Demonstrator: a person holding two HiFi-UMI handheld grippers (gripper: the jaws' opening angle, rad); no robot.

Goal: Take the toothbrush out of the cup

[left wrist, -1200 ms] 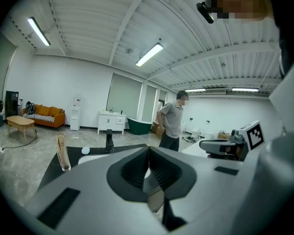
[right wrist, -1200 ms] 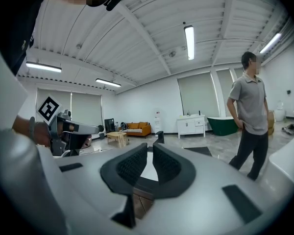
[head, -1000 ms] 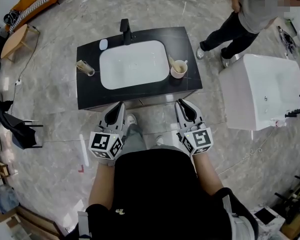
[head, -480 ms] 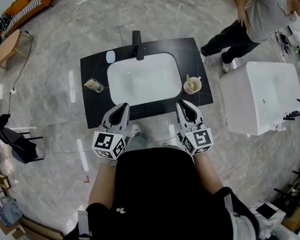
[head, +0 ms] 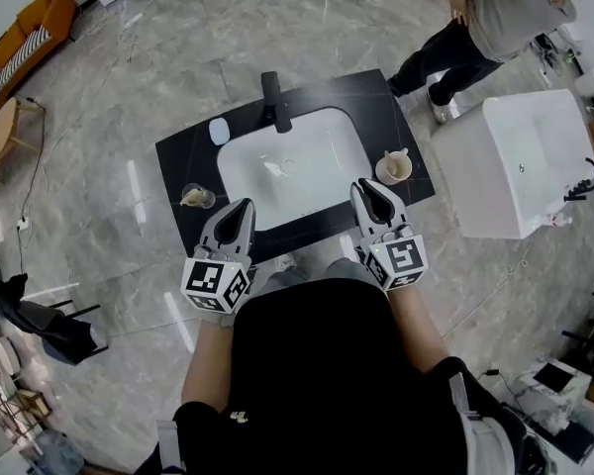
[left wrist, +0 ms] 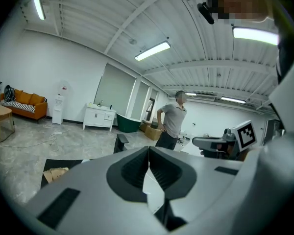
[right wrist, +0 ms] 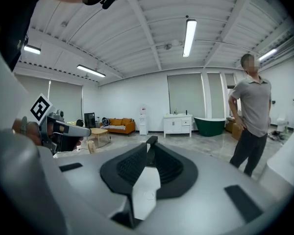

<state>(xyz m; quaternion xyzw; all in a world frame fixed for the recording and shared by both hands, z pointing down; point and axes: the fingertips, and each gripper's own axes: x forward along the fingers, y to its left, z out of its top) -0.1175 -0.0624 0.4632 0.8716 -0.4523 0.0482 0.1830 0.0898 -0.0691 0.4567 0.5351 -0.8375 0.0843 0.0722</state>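
A beige cup with a pale toothbrush leaning in it stands on the right end of the black vanity counter, beside the white sink. My right gripper hangs shut and empty over the counter's front edge, a little left of and nearer than the cup. Over the front left edge of the sink, my left gripper is shut with nothing in it. In the left gripper view and the right gripper view the jaws meet; the cup is hidden in both.
A black faucet rises behind the sink, with a small white item to its left. A clear glass stands at the counter's left. A white bathtub sits to the right, and a person stands beyond it.
The vanity has come closer in the head view. Both shut grippers moved forward together, from short of the counter to over its front edge.
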